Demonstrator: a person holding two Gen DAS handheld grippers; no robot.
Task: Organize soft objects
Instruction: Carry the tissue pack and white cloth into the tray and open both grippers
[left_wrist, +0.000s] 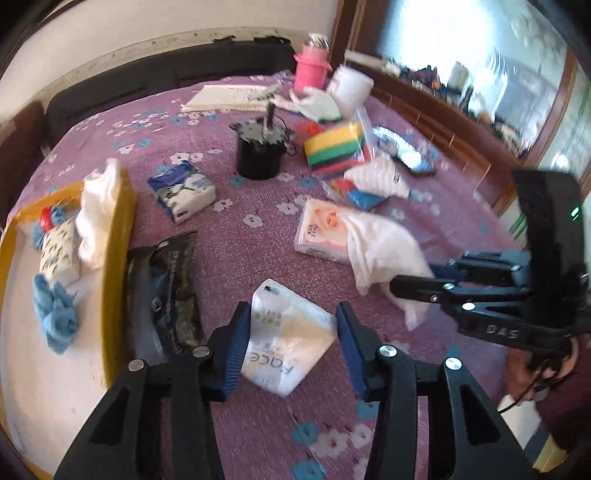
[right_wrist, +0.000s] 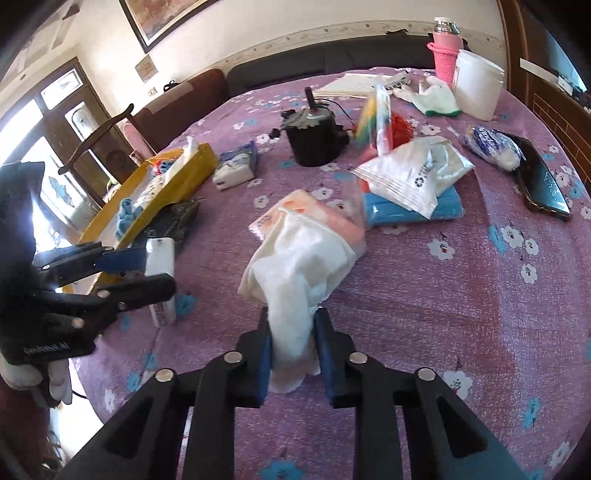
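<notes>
My left gripper (left_wrist: 291, 343) stands around a white "Face" tissue pack (left_wrist: 288, 332); the left pad touches it and the right pad stands just off its edge. It shows from the side in the right wrist view (right_wrist: 160, 266), with the pack (right_wrist: 160, 258) between its fingers. My right gripper (right_wrist: 291, 350) is shut on a white cloth (right_wrist: 299, 269) that drapes over a pink tissue pack (right_wrist: 314, 214). In the left wrist view the right gripper (left_wrist: 410, 286) grips the same cloth (left_wrist: 384, 251). A yellow tray (left_wrist: 118, 258) at left holds a white cloth, blue cloths and a tissue pack.
On the purple flowered tablecloth (right_wrist: 461, 295): a black motor (left_wrist: 260, 155), a blue tissue pack (left_wrist: 183, 192), a striped sponge stack (left_wrist: 338, 147), a dark wrapper (left_wrist: 166, 284), a phone (right_wrist: 543, 181), bagged cloths (right_wrist: 413, 173), a pink bottle (right_wrist: 447, 55), a white tub (right_wrist: 476, 85).
</notes>
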